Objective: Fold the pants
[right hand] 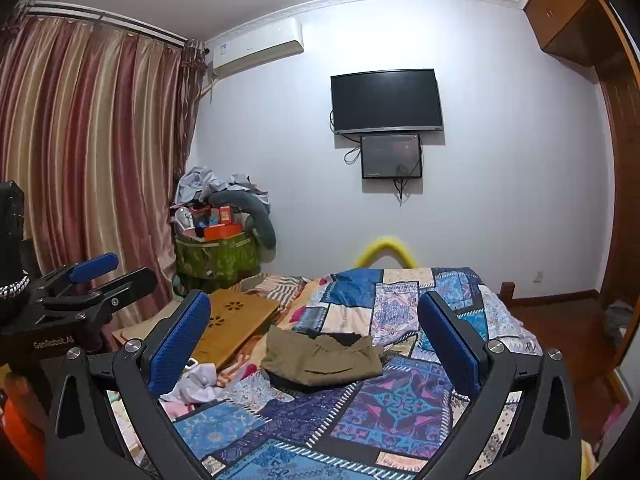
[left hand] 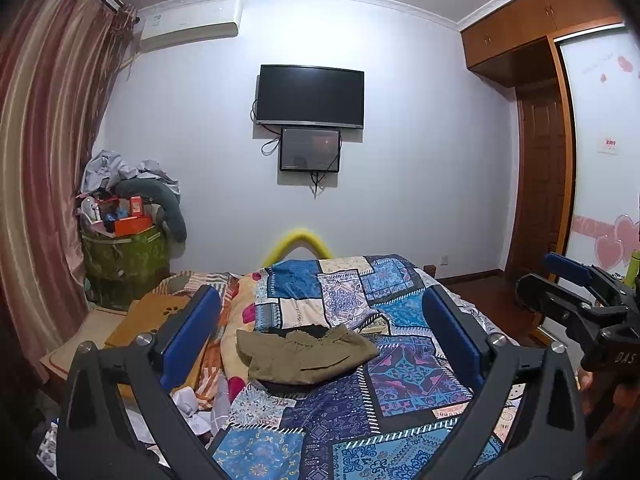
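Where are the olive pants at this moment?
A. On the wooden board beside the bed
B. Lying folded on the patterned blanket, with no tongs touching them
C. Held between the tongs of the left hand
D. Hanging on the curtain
B: the pants lie in a folded heap on the blanket, and the left tongs and right tongs both stand open, clear of them.

This is a lived-in bedroom in a home. A bed under a blue patchwork patterned quilt [left hand: 400, 380] fills the near floor. On the pale wall beyond its foot hangs a black flat television [left hand: 310, 96], with a smaller dark screen [left hand: 310, 150] just below it. Left of the bed, long striped pink-and-gold curtains [right hand: 80, 152] cover a window, and a white air conditioner [right hand: 256, 50] sits high beside them. A green hamper heaped with boxes and clothes [right hand: 216, 256] stands in the corner between curtains and bed. Right of the bed rise brown wooden wardrobe cabinets [left hand: 532, 28].
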`<state>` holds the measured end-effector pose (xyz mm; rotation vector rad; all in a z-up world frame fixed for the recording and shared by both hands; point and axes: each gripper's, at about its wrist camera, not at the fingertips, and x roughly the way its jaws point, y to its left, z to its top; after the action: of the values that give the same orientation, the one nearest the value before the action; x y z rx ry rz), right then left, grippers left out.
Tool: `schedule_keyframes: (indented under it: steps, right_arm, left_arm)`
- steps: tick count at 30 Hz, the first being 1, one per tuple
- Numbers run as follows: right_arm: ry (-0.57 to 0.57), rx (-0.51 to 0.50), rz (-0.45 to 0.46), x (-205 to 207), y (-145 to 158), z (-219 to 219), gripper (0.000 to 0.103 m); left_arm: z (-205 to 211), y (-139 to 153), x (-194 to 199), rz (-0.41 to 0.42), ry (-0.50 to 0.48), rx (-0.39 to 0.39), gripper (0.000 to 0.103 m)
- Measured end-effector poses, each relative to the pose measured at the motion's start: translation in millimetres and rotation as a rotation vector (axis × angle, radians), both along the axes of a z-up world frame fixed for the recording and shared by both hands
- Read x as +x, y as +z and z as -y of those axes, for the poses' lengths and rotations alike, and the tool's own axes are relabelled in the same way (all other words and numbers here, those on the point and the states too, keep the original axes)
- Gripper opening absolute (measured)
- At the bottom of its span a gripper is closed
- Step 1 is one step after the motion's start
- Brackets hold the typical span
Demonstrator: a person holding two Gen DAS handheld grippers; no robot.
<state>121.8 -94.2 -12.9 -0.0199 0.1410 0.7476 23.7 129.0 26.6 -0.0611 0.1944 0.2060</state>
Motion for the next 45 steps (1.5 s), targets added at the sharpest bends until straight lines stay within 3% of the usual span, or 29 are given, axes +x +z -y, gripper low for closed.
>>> schedule_keyframes:
  steps: [45]
  right_arm:
    - [-0.041, 0.009, -0.021, -4.9, 1.7, 11.8, 0.103]
  left_arm:
    - [8.9, -4.9, 8.0, -0.029, -0.074, 0.011, 0.103]
